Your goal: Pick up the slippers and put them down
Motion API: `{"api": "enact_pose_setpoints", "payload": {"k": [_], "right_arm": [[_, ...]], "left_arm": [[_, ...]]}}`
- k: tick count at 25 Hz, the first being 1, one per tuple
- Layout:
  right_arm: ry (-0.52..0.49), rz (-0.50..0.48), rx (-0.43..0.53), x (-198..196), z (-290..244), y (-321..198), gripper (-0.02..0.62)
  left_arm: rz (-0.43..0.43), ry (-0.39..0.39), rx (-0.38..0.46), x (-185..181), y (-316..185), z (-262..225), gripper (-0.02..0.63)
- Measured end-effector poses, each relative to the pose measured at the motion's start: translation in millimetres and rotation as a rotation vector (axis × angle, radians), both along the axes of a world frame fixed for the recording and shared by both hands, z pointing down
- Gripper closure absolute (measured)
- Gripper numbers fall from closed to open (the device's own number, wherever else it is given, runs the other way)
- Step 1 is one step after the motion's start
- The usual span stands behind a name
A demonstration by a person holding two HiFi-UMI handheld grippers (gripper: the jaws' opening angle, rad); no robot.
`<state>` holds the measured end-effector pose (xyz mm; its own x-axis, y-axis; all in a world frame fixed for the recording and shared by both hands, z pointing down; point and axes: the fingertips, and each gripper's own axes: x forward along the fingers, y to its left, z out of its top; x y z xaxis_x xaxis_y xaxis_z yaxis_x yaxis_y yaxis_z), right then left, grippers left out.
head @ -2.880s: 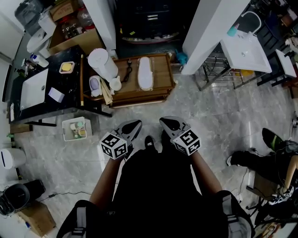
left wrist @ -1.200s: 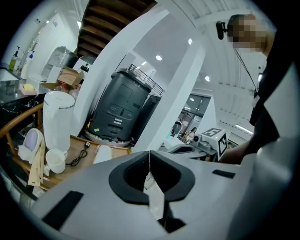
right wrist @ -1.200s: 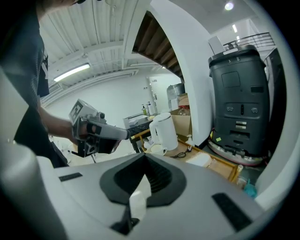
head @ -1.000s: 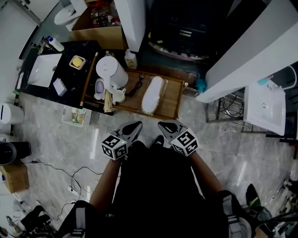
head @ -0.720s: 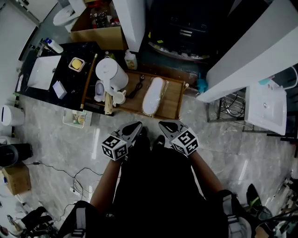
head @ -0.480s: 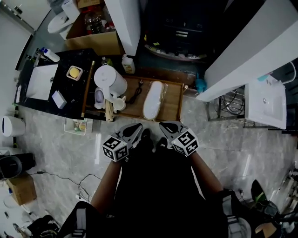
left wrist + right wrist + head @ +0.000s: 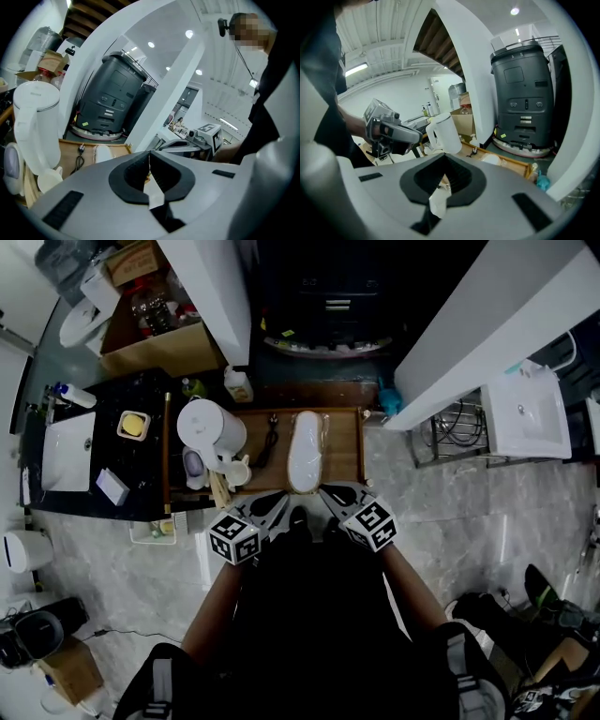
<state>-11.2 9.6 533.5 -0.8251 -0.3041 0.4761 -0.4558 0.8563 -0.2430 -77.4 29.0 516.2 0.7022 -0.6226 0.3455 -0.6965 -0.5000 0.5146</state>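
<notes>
A pair of white slippers [image 7: 305,450] lies stacked lengthwise on a low wooden tray table [image 7: 343,454]. In the head view both grippers are held close together just short of the tray's near edge. My left gripper [image 7: 278,499] is shut and holds nothing. My right gripper [image 7: 325,491] is also shut and empty. In the left gripper view the slippers [image 7: 102,153] show beyond the shut left gripper [image 7: 149,153], with the right gripper's body at the right. The right gripper view shows the slippers [image 7: 492,160] past the shut right gripper [image 7: 445,156].
A white kettle [image 7: 209,427] and a black cable [image 7: 271,440] share the tray's left side. A black counter with a sink [image 7: 67,454] stands left. A dark grey machine [image 7: 326,296] sits behind, between white pillars. A white washbasin [image 7: 525,414] is at the right.
The person has stepped toward the tray, so both grippers have come up close to its near edge. Both jaws stayed shut throughout.
</notes>
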Motion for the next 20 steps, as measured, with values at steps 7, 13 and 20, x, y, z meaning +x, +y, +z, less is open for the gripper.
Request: {"api": "enact_pose_setpoints", "payload": {"k": [7,13,20], "right_arm": [[0.022,0.076,-0.021,-10,14,-10,0.588],[0.028,0.088,-0.056,-14,31,-19,0.588],[0.047,0.029,-0.102,-18,57,-27,0.588]], "left_arm": [[0.095,0.005,-0.024,-7,-13,16,0.593],[0.125,0.002,-0.06,-7,-26,33,0.592],[0.087,0.0,-0.1,-12,-39,62,0.592]]}}
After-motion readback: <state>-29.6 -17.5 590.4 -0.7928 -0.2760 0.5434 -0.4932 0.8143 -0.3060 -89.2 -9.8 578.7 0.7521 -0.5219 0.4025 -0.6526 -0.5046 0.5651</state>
